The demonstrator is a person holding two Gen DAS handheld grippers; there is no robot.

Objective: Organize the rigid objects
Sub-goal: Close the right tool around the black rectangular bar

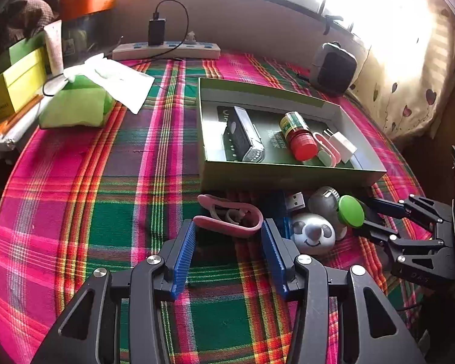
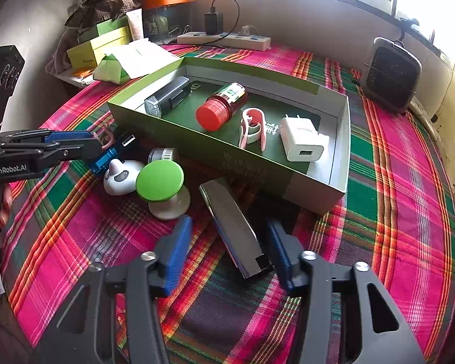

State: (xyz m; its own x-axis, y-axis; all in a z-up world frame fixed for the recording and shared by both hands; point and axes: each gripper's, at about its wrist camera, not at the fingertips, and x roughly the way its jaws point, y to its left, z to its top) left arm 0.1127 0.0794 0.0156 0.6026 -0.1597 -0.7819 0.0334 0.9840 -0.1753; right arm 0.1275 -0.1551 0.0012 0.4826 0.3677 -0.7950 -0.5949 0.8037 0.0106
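A green open box [image 1: 276, 173] [image 2: 197, 148] on the plaid cloth holds a black torch [image 1: 244, 135] [image 2: 166, 95], a red-capped bottle [image 1: 297, 136] [image 2: 221, 106], a pink clip [image 2: 253, 130] and a white charger [image 2: 301, 139]. My left gripper [image 1: 227, 230] is open, its blue pads either side of a pink clip [image 1: 230, 217] on the cloth. My right gripper [image 2: 227, 236] is open around a silver flat bar [image 2: 233, 227]. A panda toy [image 1: 314, 236] [image 2: 118, 177], a green-topped knob [image 1: 350, 210] [image 2: 160, 182] and a blue USB stick [image 2: 112, 151] lie in front of the box.
A green tissue pack [image 1: 75, 106], yellow boxes [image 1: 12, 88] and a power strip [image 1: 166, 50] stand at the back left. A small black heater [image 1: 333, 68] [image 2: 391, 75] stands at the back right. A curtain [image 1: 409, 91] hangs at the right.
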